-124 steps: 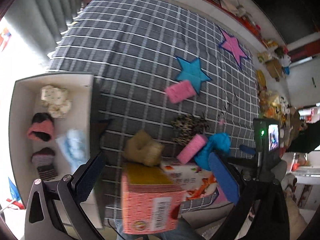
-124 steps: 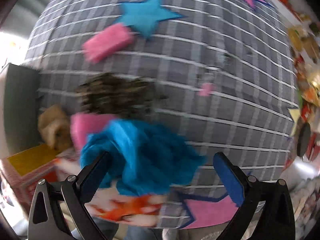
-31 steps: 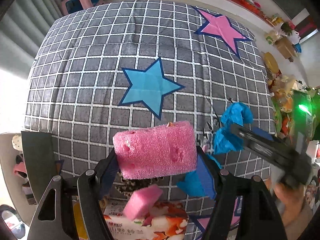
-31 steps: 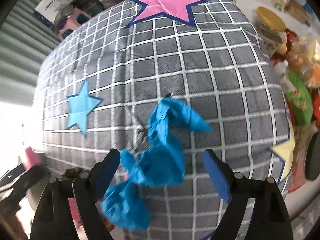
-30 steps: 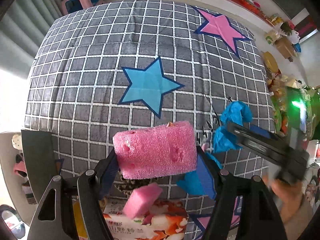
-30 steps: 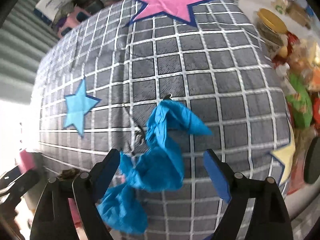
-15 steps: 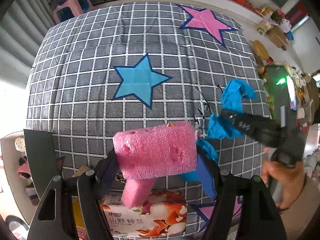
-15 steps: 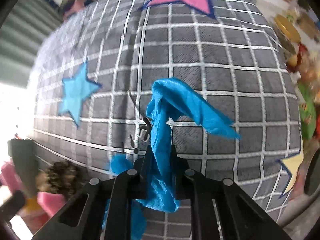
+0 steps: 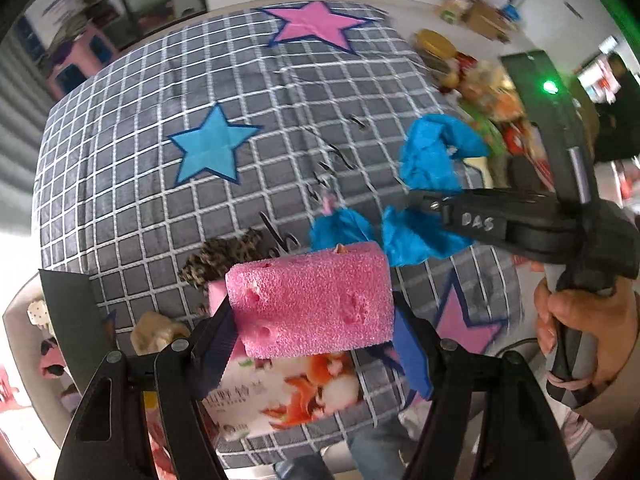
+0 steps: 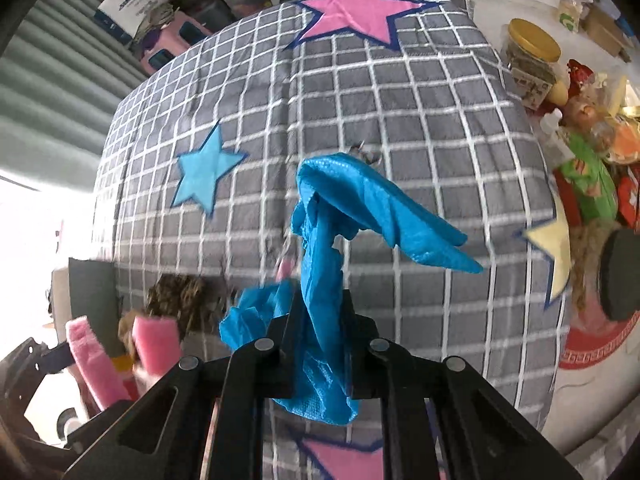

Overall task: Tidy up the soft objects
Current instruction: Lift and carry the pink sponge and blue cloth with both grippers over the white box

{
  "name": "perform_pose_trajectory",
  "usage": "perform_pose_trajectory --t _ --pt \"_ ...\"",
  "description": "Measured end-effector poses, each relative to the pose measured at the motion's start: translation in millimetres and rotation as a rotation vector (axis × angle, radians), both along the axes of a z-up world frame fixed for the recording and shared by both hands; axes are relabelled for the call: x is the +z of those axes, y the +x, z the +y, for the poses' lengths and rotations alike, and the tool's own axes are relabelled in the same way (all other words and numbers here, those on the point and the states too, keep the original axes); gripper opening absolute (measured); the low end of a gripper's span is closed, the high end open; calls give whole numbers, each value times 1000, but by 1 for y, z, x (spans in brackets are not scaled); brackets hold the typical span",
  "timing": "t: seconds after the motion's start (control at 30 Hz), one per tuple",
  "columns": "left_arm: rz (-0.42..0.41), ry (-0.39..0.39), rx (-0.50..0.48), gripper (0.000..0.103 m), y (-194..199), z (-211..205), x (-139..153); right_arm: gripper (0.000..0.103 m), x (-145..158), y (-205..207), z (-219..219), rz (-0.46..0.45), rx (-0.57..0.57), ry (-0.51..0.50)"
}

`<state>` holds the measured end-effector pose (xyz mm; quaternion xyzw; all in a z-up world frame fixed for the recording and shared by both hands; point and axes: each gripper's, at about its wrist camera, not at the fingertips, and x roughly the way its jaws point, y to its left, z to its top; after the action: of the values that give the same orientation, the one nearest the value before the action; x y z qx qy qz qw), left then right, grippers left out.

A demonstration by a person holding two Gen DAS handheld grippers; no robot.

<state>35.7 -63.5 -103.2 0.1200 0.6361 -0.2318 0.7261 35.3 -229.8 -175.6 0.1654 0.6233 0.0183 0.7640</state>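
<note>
Above the bed: we hold both grippers over the grey checked quilt with appliqué stars [image 9: 280,120].
Left gripper [image 9: 312,320]: we have it clamped on the pink rectangular foam sponge [image 9: 310,300], lifted clear of the quilt.
Right gripper [image 10: 320,316]: we have it pinched tight on the crumpled blue cloth [image 10: 340,232], which hangs off the quilt, its ends drooping either side.
Near edge: floral tissue box [image 9: 288,392], a second pink sponge [image 10: 156,340] and a leopard-print fabric piece [image 9: 224,256].
Far left: open grey storage box [image 9: 60,340] holding small soft items.
</note>
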Motion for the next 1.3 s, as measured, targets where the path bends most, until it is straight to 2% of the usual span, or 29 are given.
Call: perform_pose_trajectory --t 0.33,0.63,0.93,1.3 --pt "1 -35 -136 75 -54 33 15 16 7 -68 58 52 48 27" --pt "4 -50 -148 75 -87 76 20 16 12 -101 112 75 103 42" --pt "-34 -63 -149 75 -107 103 33 16 33 -87 139 20 130 16" --pt "-76 -82 -7 75 -107 158 51 16 73 -51 195 -69 250 3"
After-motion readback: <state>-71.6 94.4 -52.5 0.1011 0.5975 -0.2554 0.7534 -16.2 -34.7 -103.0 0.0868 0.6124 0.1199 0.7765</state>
